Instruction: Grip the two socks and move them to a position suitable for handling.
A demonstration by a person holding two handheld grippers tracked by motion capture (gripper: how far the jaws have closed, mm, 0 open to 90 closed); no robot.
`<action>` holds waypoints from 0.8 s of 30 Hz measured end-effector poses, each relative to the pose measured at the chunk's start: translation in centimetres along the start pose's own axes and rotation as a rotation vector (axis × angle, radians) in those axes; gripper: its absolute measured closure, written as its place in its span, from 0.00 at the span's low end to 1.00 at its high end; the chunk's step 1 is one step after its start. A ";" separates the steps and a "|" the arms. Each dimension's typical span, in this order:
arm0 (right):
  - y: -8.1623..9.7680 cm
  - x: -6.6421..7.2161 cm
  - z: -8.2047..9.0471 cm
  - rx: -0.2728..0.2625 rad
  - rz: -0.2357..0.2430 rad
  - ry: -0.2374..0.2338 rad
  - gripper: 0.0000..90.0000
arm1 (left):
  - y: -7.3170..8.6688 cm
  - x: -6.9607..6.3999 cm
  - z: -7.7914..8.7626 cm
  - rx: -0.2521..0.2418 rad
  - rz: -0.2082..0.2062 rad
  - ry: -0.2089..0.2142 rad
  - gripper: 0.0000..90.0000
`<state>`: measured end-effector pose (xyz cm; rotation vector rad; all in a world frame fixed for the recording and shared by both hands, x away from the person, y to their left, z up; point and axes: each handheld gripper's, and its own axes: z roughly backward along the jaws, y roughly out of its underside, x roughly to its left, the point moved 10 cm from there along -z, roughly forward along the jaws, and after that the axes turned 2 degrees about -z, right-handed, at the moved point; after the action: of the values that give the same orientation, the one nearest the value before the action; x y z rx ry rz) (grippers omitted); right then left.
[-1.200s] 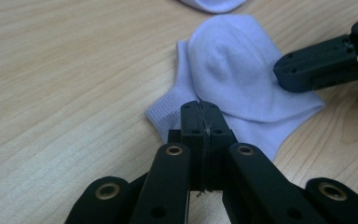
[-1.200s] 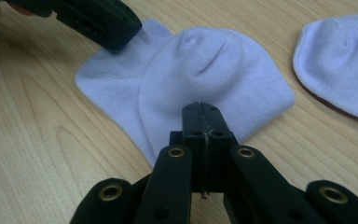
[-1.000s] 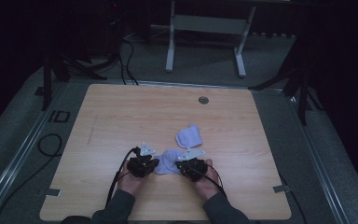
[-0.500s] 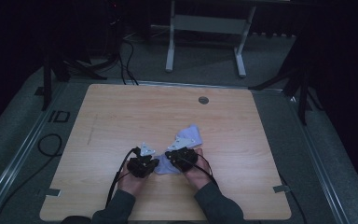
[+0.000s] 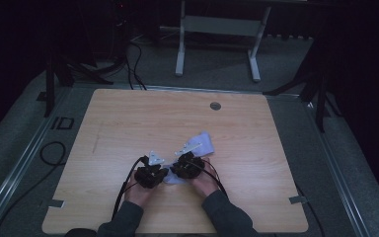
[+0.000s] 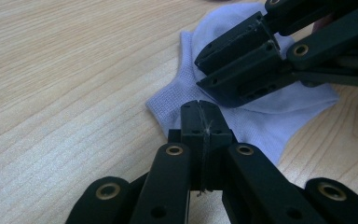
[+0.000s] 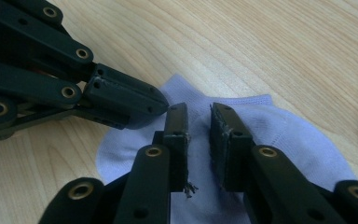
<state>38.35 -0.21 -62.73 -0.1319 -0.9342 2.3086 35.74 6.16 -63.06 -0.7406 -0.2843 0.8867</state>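
Your two grippers meet low in the centre of the high view, over a pale lavender sock (image 6: 261,114) lying flat on the wooden table (image 5: 128,123). A second pale sock (image 5: 203,144) lies just beyond, toward the middle of that frame, partly under the grey plate of your right gripper.

Your left gripper (image 6: 200,112) is clenched tight, its jaws pressed together at lower centre of the left gripper view. The tips sit at the sock's near edge. Whether they pinch a fold of fabric there or are closed on nothing is hard to say, since the jaws hide the contact.

Your right gripper (image 7: 199,122) has just been opening. In the right gripper view its jaws stand a little apart above the middle of the sock, with fabric showing through the gap and neither pad pressing on it, so count it as released.

This sock should handle as very light, soft and limp. It will drape, bunch and fold wherever you lift it, and it will likely slide across the smooth wood instead of holding its place. It is not fragile, so a firm pinch should do no harm.

Take it at an edge rather than mid-body. The ribbed cuff, at centre left of the left gripper view, gives the thickest hem to bite on. Pinching flat cloth from above risks scraping the table and catching only one layer.
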 end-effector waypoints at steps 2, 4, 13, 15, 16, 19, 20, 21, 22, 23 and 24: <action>0.0 0.1 0.0 0.002 0.002 0.000 0.84 | 0.0 0.0 0.0 0.001 -0.001 0.000 1.00; 0.1 0.2 0.0 0.004 0.022 0.015 0.83 | 0.0 0.0 0.0 0.000 0.001 0.001 1.00; 0.0 -0.1 0.0 0.010 0.050 0.092 0.98 | 0.0 0.0 0.0 -0.002 0.005 0.000 1.00; 0.0 -0.2 0.4 -0.009 0.040 0.101 0.98 | 0.0 0.0 0.0 -0.001 0.005 0.001 1.00; 0.0 -0.2 0.7 -0.020 0.034 0.103 0.98 | 0.0 0.0 0.0 -0.002 0.006 0.002 1.00; -0.2 -0.4 2.0 -0.055 0.037 0.112 0.98 | 0.0 0.0 0.0 -0.005 0.010 0.001 1.00; -0.2 -0.4 2.6 -0.064 0.032 0.113 0.98 | 0.0 0.0 0.0 -0.005 0.010 0.001 1.00; -0.2 -0.5 3.1 -0.077 0.030 0.115 0.98 | 0.0 0.0 0.0 -0.005 0.010 -0.001 1.00; -0.1 -0.6 3.6 -0.084 0.028 0.117 0.98 | 0.0 0.0 0.0 -0.004 0.009 -0.001 1.00; 0.0 -0.7 4.2 -0.091 0.024 0.120 0.98 | 0.0 0.0 0.0 -0.006 0.011 -0.001 1.00; 0.3 -0.8 4.8 -0.095 0.018 0.122 0.98 | 0.0 0.0 0.0 -0.006 0.012 -0.001 1.00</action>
<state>37.35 -3.67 -59.50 -0.3185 -0.9830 2.2452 35.76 6.12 -63.06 -0.7482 -0.2843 0.8976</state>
